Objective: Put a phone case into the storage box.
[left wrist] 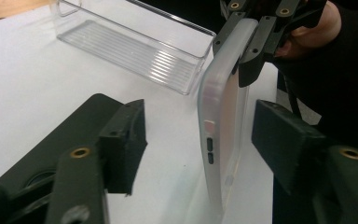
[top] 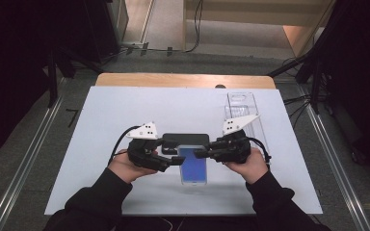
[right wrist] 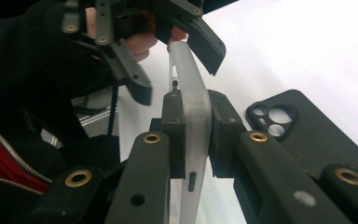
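A: Phone in a frosted translucent case (top: 193, 164), blue screen up in the high view, sits low in the middle of the white tabletop (top: 125, 110), between the two hands.

B: Who has it?

A: The right claw (top: 200, 153). In the right gripper view its two black jaws press on both faces of the frosted case (right wrist: 192, 122), pinching it edge-on.

B: And the left claw (top: 177, 157)?

A: Spread. In the left gripper view its jaws stand wide apart on either side of the phone (left wrist: 223, 121), neither pad touching it. The phone stands upright on its edge there, side buttons facing the camera.

B: Anything else nearby?

A: A flat black phone case with round camera cut-outs (top: 185, 139) lies on the tabletop just behind the phone; the right gripper view shows it to the right of the jaws (right wrist: 303, 126). A clear ribbed plastic tray (top: 243, 115) lies farther back on the right side, and it also appears in the left gripper view, beyond the phone (left wrist: 135, 44).

B: The hands?

A: The left hand (top: 125, 166) and right hand (top: 245, 166) each wrap a gripper, dark sleeves coming in from the bottom edge.
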Action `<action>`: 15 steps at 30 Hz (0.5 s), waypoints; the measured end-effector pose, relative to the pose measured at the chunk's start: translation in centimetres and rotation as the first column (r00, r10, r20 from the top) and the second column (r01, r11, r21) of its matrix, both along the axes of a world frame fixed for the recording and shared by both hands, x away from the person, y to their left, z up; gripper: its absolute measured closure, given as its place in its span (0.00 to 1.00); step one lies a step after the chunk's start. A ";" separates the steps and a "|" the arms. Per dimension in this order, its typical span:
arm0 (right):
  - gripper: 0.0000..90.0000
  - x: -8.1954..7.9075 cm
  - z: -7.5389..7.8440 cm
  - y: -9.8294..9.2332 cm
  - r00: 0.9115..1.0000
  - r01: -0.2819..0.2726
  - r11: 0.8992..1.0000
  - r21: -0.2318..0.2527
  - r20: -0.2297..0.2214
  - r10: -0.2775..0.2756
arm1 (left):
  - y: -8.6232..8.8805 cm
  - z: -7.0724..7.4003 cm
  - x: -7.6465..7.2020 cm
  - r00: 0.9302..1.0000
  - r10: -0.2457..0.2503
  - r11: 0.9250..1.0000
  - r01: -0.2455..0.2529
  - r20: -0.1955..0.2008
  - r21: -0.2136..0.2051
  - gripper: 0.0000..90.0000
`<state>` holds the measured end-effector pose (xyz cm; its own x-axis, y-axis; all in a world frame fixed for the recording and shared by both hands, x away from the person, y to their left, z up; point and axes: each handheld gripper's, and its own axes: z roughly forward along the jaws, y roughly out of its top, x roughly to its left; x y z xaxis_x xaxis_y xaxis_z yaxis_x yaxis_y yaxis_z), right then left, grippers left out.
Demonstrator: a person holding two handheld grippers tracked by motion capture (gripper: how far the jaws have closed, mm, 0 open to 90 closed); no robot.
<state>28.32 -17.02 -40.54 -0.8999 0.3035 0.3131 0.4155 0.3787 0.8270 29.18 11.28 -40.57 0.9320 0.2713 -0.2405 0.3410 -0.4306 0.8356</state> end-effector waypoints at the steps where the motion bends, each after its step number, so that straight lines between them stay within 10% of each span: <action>1: 0.85 0.0 0.0 0.0 1.000 -0.004 1.000 -0.001 0.000 0.004 | 0.0 0.0 0.0 1.000 -0.009 1.000 0.009 0.000 0.004 0.44; 15: 0.85 -0.2 -0.2 0.4 0.997 -0.075 0.997 0.007 -0.008 0.075 | -0.3 -0.3 0.5 0.993 -0.082 0.997 0.083 -0.081 0.003 0.74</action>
<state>28.12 -16.59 -40.77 -0.9175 0.2333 0.3223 0.3929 0.4034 0.8264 29.69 11.02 -40.88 0.9289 0.1960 -0.3142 0.3701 -0.4651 0.8042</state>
